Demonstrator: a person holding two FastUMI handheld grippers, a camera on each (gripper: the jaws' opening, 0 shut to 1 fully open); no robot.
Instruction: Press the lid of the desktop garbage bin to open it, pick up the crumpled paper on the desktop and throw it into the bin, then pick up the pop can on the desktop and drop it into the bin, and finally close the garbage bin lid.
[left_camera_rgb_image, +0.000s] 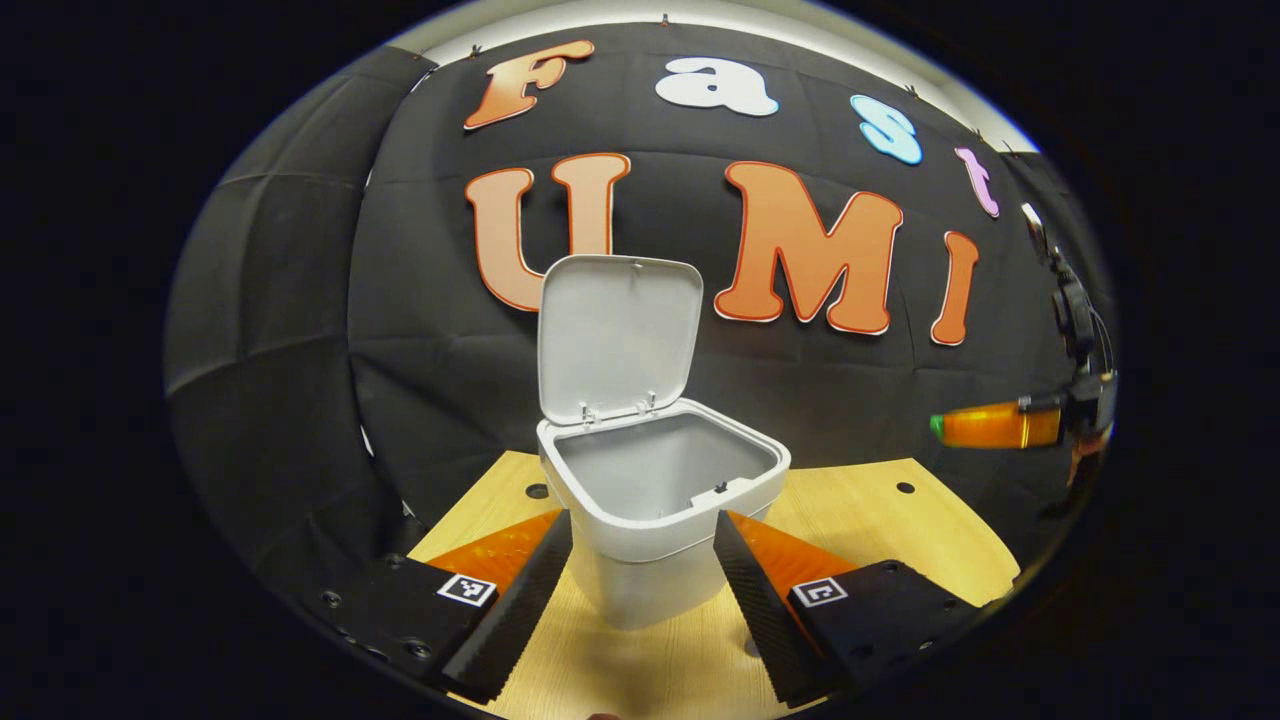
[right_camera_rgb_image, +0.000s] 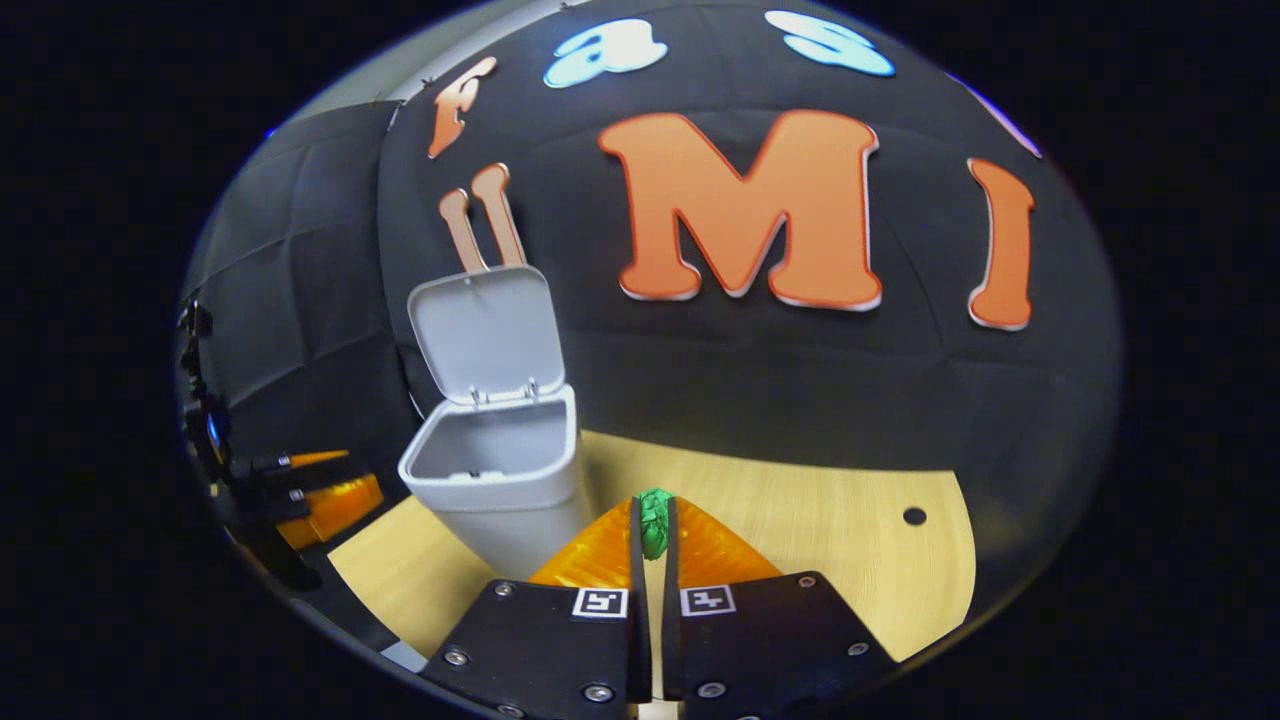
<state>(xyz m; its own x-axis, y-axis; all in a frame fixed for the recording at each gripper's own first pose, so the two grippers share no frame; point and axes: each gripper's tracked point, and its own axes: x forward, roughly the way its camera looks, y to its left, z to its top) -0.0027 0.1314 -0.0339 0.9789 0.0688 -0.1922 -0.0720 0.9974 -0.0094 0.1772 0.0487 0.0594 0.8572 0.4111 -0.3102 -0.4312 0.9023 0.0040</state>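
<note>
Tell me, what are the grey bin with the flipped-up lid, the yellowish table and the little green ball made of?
Grey bin: probably plastic, since it is smooth, matte and moulded with rounded corners. Table: looks like pale wood or a wood-look board, with faint grain lines. Green ball, pinched in the right gripper: wrinkly, most likely crumpled paper.

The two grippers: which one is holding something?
The right gripper. Its fingers pinch a small green crumpled paper. The left gripper is wide open, holding nothing, facing the open bin.
</note>
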